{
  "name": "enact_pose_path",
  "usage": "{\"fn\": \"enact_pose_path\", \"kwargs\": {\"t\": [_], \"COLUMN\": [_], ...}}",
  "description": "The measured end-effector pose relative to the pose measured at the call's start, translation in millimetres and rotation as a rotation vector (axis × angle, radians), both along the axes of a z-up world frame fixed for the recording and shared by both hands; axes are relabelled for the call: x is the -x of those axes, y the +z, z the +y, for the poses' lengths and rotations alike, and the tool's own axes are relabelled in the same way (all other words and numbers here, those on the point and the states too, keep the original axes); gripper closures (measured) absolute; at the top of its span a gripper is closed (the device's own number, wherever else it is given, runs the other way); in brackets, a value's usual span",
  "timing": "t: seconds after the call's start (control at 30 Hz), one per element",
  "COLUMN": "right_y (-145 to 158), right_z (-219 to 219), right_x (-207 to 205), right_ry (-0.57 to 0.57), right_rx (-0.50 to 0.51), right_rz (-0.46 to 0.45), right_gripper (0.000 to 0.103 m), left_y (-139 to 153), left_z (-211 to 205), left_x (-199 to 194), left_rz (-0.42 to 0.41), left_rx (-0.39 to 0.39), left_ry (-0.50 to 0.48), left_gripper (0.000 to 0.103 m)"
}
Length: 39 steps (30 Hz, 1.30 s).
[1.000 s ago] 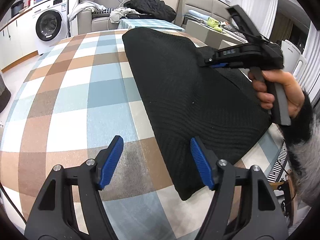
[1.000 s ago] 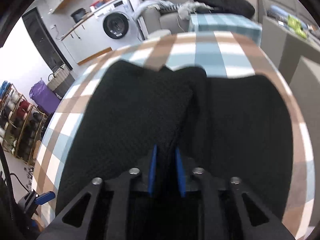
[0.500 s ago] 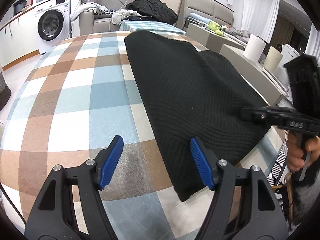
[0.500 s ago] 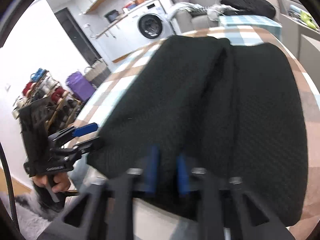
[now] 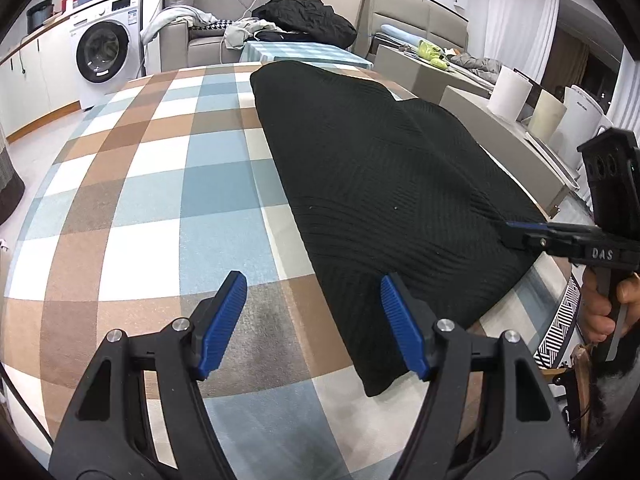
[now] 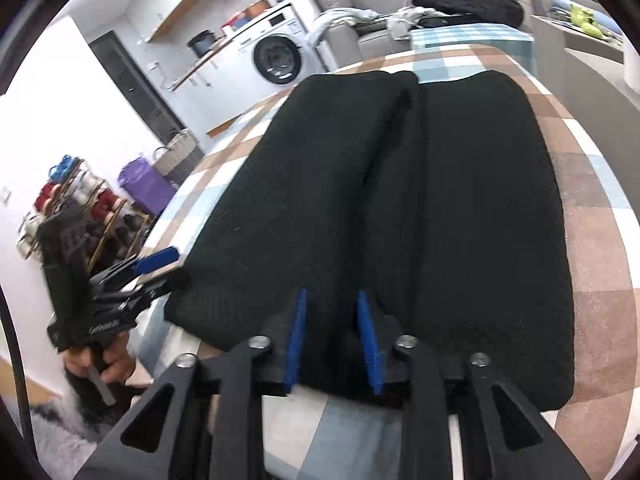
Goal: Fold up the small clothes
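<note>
One black knitted garment (image 5: 384,184) is lying on the table (image 5: 160,200), which is wearing a checked cloth of brown, blue and white squares. The left wrist view is showing the garment as one smooth dark slab running from the near edge toward the far end, its near corner lying just beside the right-hand blue pad, and the left claw (image 5: 314,322) is hovering wide above bare cloth, gripping nothing. That view is also catching the right claw (image 5: 516,230) from the side at the garment's right edge, its blue tip touching the knit, with a hand (image 5: 604,308) squeezing the handle. The right wrist view is revealing what the other hides: a long crease running down the middle of the garment (image 6: 400,208), splitting it into two lobes, and the right claw (image 6: 332,336) sitting narrow around a ridge of fabric at the near hem. It is also showing the left claw (image 6: 154,270) at the garment's left corner, pads spread. Beyond the table, one washing machine (image 5: 106,50) is standing by a grey sofa (image 5: 208,40) piled with clothes, and two white paper rolls (image 5: 510,96) are standing on the right.
</note>
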State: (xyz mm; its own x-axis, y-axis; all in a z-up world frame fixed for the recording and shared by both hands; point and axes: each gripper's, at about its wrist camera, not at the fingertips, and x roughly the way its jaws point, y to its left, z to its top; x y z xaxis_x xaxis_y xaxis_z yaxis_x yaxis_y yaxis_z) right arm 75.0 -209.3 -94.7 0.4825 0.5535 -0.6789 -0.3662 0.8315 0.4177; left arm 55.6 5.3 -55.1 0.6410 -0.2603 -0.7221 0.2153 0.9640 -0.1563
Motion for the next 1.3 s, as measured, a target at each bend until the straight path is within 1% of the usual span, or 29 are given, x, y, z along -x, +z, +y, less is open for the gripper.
{"fn": "enact_pose_path", "kwargs": {"t": [0.1, 0.13, 0.2, 0.3, 0.37, 0.43, 0.5, 0.57, 0.7, 0.83, 0.87, 0.9, 0.97, 1.0, 1.1, 1.17, 1.23, 1.27, 1.3], "right_y": [-4, -3, 2, 9, 8, 11, 15, 17, 6, 9, 10, 10, 11, 18, 48, 61, 60, 53, 41], "right_z": [4, 5, 7, 8, 6, 0, -10, -17, -18, -6, -3, 1, 7, 8, 1, -12, -22, -26, -32], "right_x": [11, 13, 19, 23, 20, 17, 10, -4, -49, -85, -92, -100, -106, -104, -82, -69, -69, -72, -79], "right_ry": [0.025, 0.02, 0.033, 0.042, 0.048, 0.042, 0.006, -0.041, -0.106, -0.128, -0.138, -0.151, -0.149, -0.141, -0.146, -0.191, -0.241, -0.256, -0.25], "right_rx": [0.011, 0.016, 0.009, 0.014, 0.035, 0.019, -0.011, -0.003, -0.003, 0.0, 0.01, 0.031, 0.055, 0.054, 0.036, 0.046, 0.102, 0.129, 0.142], "right_rz": [-0.023, -0.047, -0.087, -0.082, -0.046, -0.025, -0.024, -0.019, 0.049, 0.046, 0.043, 0.043, 0.05, 0.021, -0.117, -0.157, -0.15, -0.127, -0.076], "right_gripper": [0.075, 0.076, 0.095, 0.096, 0.096, 0.088, 0.07, 0.067, 0.067, 0.067, 0.07, 0.082, 0.095, 0.098, 0.099, 0.099, 0.099, 0.098, 0.098], "left_y": [-2, -2, 0, 3, 2, 0, 0, 0, 0, -1, -1, -1, 0, 1, 4, 3, 1, 0, -1], "left_z": [-2, -2, -2, 0, 1, 1, 2, 2, 2, 2, 2, 3, 4, 4, 7, 8, 7, 6, 5], "left_x": [0, -1, 0, 2, 2, 0, 0, 0, -1, -3, -3, -3, -2, -2, -1, -1, -3, -4, -4], "left_rz": [0.003, 0.003, -0.002, -0.013, -0.009, -0.002, 0.0, -0.002, 0.001, 0.001, 0.001, 0.002, -0.001, -0.003, -0.01, -0.006, 0.004, 0.009, 0.01], "left_rx": [-0.004, -0.006, -0.004, 0.002, -0.001, 0.0, 0.002, 0.003, 0.003, 0.004, 0.005, 0.007, 0.01, 0.01, 0.016, 0.02, 0.019, 0.018, 0.016], "left_ry": [-0.004, -0.004, -0.004, -0.002, 0.004, 0.006, 0.007, 0.005, 0.007, 0.006, 0.005, 0.005, 0.009, 0.011, 0.021, 0.022, 0.018, 0.015, 0.013], "left_gripper": [0.036, 0.036, 0.036, 0.036, 0.036, 0.036, 0.036, 0.036, 0.036, 0.036, 0.036, 0.036, 0.036, 0.036, 0.036, 0.036, 0.036, 0.036, 0.036]}}
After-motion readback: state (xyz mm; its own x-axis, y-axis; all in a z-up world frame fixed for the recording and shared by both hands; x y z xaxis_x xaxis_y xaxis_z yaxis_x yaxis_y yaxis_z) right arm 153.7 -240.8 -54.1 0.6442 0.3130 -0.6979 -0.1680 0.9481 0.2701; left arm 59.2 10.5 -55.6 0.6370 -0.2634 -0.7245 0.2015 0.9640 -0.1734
